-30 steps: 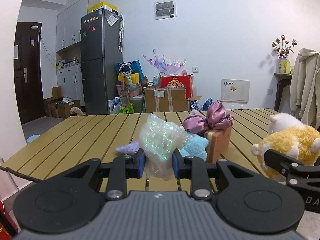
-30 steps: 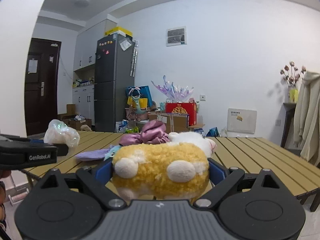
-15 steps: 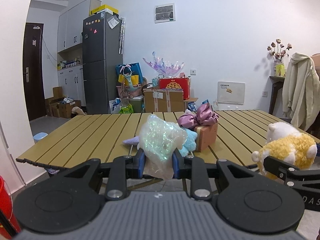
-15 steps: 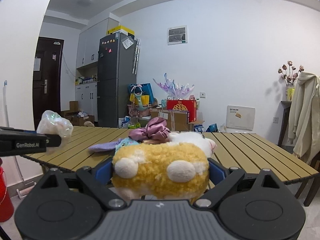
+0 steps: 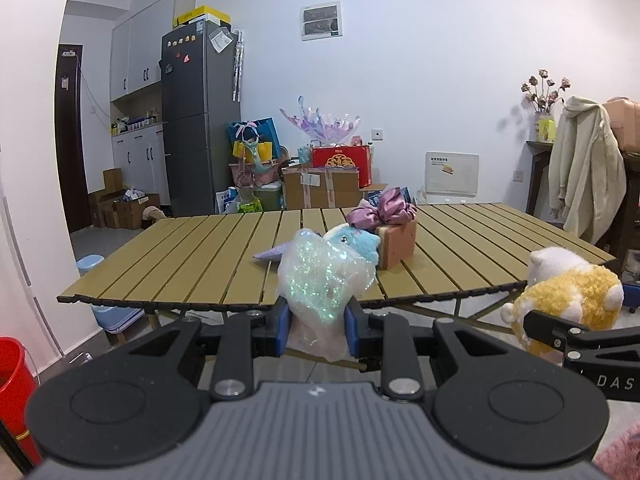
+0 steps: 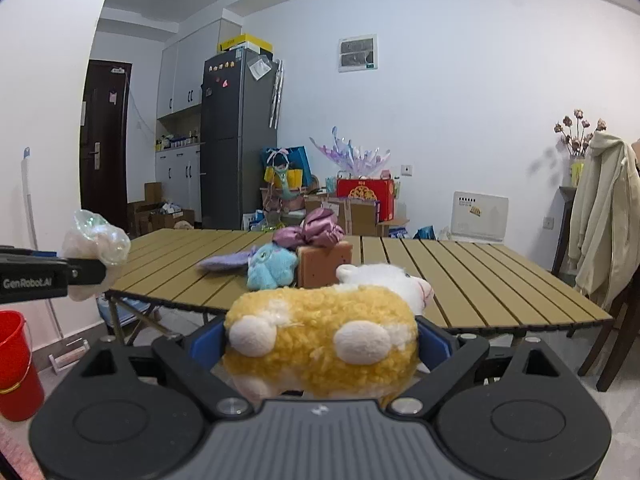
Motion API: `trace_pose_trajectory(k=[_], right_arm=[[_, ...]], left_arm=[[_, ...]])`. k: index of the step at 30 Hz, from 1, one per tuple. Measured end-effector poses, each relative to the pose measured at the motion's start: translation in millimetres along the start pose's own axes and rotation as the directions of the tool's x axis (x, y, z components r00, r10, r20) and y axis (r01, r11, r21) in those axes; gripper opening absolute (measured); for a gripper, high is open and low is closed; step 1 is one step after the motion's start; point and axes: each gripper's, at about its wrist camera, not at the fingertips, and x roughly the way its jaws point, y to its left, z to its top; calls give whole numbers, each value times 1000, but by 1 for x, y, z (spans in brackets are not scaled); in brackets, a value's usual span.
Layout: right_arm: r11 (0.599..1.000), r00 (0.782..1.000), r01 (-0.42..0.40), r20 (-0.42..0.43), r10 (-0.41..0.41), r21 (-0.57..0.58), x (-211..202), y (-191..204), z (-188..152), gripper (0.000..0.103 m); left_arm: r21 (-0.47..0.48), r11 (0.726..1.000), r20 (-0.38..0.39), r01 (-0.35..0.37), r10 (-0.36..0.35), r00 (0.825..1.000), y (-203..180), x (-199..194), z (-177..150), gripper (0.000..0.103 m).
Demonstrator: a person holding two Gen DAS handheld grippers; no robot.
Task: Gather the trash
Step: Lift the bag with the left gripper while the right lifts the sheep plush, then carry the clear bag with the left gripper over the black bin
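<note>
Both tongs pulled back off bench; edge now ahead. Left tongs pinched iridescent wrapper; right tongs, spread wide, clamped yellow plush. Red bucket left of bench: likely drop point.

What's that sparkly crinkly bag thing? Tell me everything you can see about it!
The sparkly bag is a crumpled wad of thin, see-through plastic film, whitish with glittery green and pink shimmer. It looks soft, light and scrunched into a puffy lump. The left gripper pinches its lower part between two blue pads, and a loose tail hangs below them. It is held in the air in front of the wooden slat table, touching nothing else.
</note>
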Motion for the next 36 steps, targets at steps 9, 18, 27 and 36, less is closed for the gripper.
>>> trace_pose_trajectory(k=[9, 18, 27, 36], right_arm=[[999, 998, -27, -54, 26, -20, -34, 7, -16, 95], [998, 989, -54, -142, 49, -29, -49, 15, -41, 95], [997, 970, -74, -235, 64, -33, -50, 21, -68, 95], [997, 943, -81, -325, 71, -17, -42, 23, -95, 94]], left_arm=[[14, 1000, -55, 6, -5, 998, 4, -22, -21, 27], [4, 1000, -134, 2, -1, 991, 10, -29, -50, 27], [4, 1000, -228, -5, 5, 974, 9, -26, -84, 27], [13, 1000, -320, 7, -3, 948, 6, -13, -112, 27]])
